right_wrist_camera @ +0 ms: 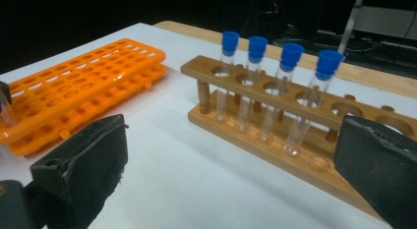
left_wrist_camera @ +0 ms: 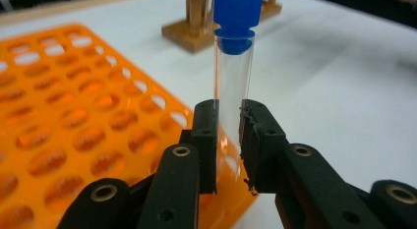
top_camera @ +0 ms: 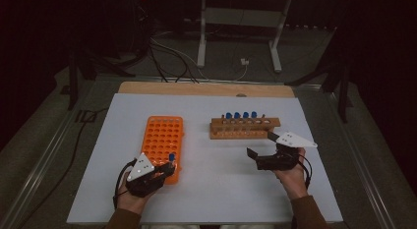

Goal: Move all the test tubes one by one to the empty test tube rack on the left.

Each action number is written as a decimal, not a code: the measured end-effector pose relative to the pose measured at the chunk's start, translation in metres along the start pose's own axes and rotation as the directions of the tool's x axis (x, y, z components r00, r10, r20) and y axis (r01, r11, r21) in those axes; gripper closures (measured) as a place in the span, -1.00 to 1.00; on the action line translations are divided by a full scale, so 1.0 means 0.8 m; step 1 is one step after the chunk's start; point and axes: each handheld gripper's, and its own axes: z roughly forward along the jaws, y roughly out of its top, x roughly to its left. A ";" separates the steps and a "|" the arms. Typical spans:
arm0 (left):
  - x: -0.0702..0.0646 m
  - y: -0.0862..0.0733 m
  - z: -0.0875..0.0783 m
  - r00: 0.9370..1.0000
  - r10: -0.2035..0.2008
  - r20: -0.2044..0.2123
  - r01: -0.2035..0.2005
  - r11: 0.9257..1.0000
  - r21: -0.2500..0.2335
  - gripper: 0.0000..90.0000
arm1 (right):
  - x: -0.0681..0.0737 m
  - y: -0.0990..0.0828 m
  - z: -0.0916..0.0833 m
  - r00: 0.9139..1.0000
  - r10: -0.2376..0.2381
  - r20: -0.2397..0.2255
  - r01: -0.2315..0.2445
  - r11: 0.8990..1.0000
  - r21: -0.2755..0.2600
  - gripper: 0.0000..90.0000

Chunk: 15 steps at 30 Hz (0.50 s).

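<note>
My left gripper (left_wrist_camera: 228, 140) is shut on a clear test tube (left_wrist_camera: 233, 86) with a blue cap, held upright over the near right corner of the orange rack (left_wrist_camera: 74, 126). From above, that gripper (top_camera: 167, 169) sits at the rack's (top_camera: 162, 135) front edge. The right gripper (right_wrist_camera: 231, 165) stands open with nothing between its pads, facing the wooden rack (right_wrist_camera: 275, 116), which holds several blue-capped tubes (right_wrist_camera: 255, 76). In the high view the right gripper (top_camera: 259, 146) hovers just in front of the wooden rack (top_camera: 244, 127), a little to its right.
A white sheet (top_camera: 216, 189) covers the table, with a strip of bare wood (top_camera: 206, 88) at the far edge. Cables and a metal stand (top_camera: 236, 27) lie on the floor beyond. The wooden rack has free holes at its right end (right_wrist_camera: 388, 123).
</note>
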 end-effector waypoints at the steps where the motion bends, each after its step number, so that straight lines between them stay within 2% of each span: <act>1: 0.000 -0.001 -0.001 1.000 -0.003 0.005 0.003 1.000 0.000 0.73 | -0.001 -0.002 -0.002 1.000 0.005 0.003 -0.005 1.000 -0.002 -1.00; 4: -0.001 -0.002 -0.004 1.000 0.019 -0.010 -0.018 0.999 0.035 0.74 | -0.002 -0.008 -0.004 1.000 -0.005 0.015 0.005 1.000 0.009 -1.00; 6: -0.002 -0.004 -0.005 1.000 0.016 -0.011 -0.015 0.999 0.040 0.74 | -0.002 -0.009 -0.004 1.000 -0.005 0.016 0.004 1.000 0.010 -1.00; 10: -0.008 -0.004 0.001 0.998 0.059 -0.035 -0.056 0.995 0.088 0.74 | 0.000 -0.011 0.001 1.000 -0.003 0.011 0.003 1.000 0.016 -1.00; 15: -0.010 -0.005 0.002 0.997 0.058 -0.043 -0.054 0.995 0.083 0.74 | 0.002 -0.013 0.003 1.000 -0.004 0.011 0.004 1.000 0.022 -1.00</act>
